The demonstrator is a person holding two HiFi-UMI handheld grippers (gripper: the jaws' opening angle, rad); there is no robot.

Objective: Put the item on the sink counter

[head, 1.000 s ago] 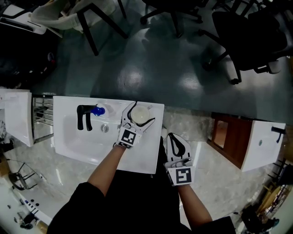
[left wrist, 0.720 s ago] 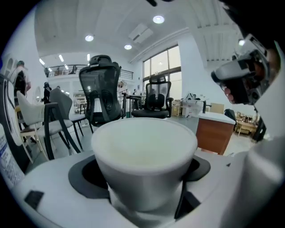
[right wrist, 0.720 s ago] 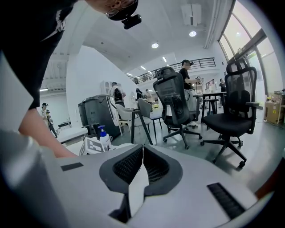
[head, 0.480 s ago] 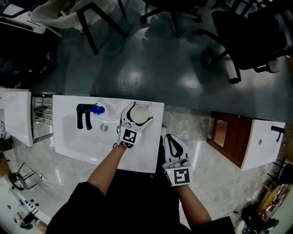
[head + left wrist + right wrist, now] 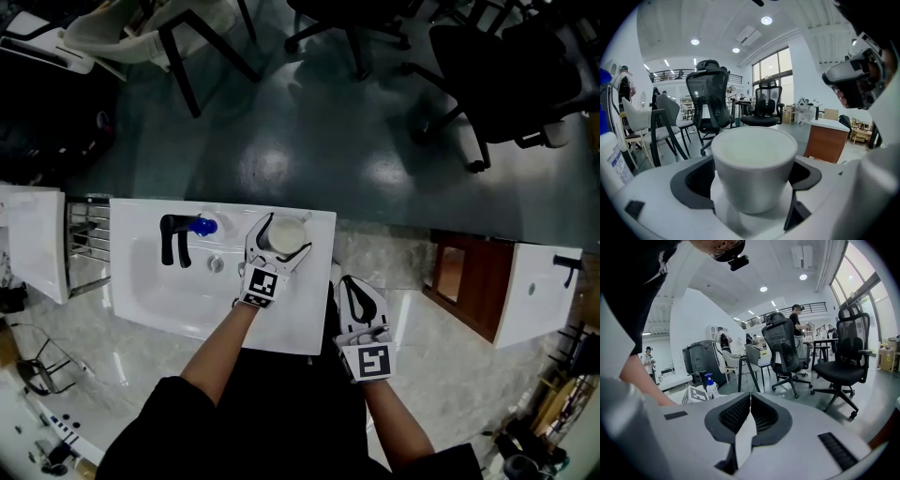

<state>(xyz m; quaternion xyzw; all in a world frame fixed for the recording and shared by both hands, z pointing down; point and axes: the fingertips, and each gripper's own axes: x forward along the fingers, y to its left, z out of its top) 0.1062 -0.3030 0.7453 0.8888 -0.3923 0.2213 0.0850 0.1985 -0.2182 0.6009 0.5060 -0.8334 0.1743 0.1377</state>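
A white cup (image 5: 287,234) stands on the right part of the white sink counter (image 5: 319,281), beside the basin. My left gripper (image 5: 292,231) reaches over the counter with its jaws set wide around the cup, shut on it. In the left gripper view the cup (image 5: 754,164) fills the space between the black pads (image 5: 691,180), which touch its sides. My right gripper (image 5: 355,280) is shut and holds nothing, hanging off the counter's right edge near my body. Its pads (image 5: 764,416) meet in the right gripper view.
A black faucet (image 5: 174,240) and a blue-topped pump bottle (image 5: 202,226) stand at the back of the basin. A brown cabinet (image 5: 469,281) and a second white sink (image 5: 534,295) are to the right. A metal rack (image 5: 86,239) is on the left, with office chairs (image 5: 506,75) beyond.
Almost nothing differs. The left gripper stays around the cup at the same spot, and the right gripper has shifted only slightly.
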